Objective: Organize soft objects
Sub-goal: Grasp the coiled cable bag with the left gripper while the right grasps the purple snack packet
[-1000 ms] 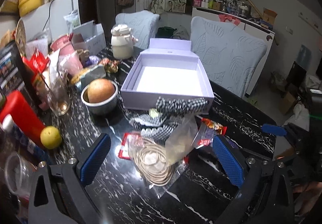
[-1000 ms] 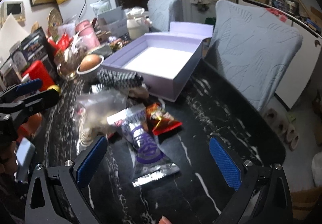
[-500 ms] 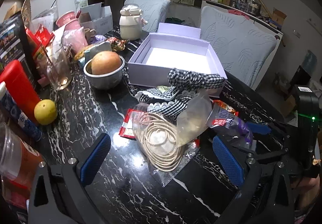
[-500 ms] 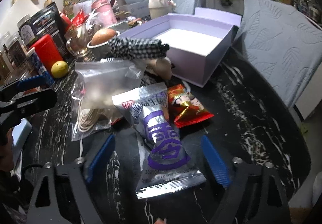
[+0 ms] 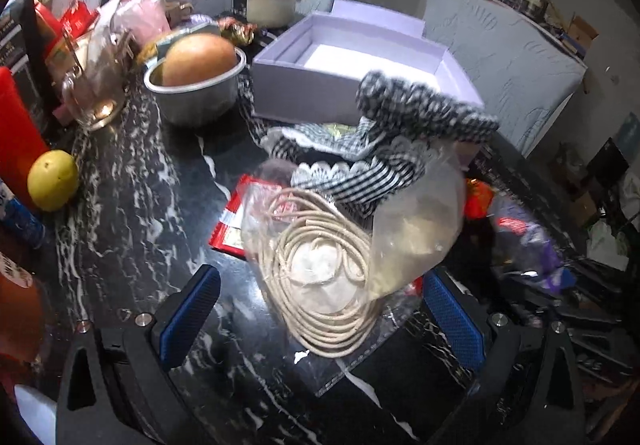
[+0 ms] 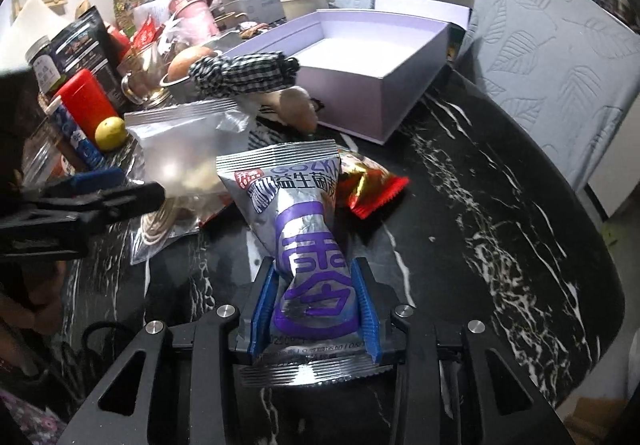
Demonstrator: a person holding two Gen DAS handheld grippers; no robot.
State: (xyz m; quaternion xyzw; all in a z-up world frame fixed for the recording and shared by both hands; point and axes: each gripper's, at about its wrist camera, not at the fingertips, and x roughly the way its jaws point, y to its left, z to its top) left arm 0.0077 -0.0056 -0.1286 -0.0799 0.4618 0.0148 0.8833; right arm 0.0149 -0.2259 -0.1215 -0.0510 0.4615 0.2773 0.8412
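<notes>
- Right gripper (image 6: 316,309) is closing on the silver-and-purple snack pouch (image 6: 296,221), blue pads already pinching its lower end into a waist. Pouch is lying on the black marble table (image 6: 500,213), near side of the lilac box (image 6: 384,57), well short of it.
- Step in hand, by the look of it: securing the pouch for a lift. Next move prob. calls for a firm squeeze w/o bursting it, then a carry up and over the box's near wall.
- Left gripper (image 5: 320,305) is hovering wide open over the clear bag of beige cord (image 5: 332,265), pads not touching it; bag is lying in front of the box too.
- Pouch: crinkly foil, puffy, crimped ends. Red-gold wrapper (image 6: 372,185) touching its right side, shiny.
- Checked fabric bundle (image 5: 420,109) w/ lace trim is resting against the box front, soft, floppy.
- Box: stiff card, square, shallow, nothing visible inside.
</notes>
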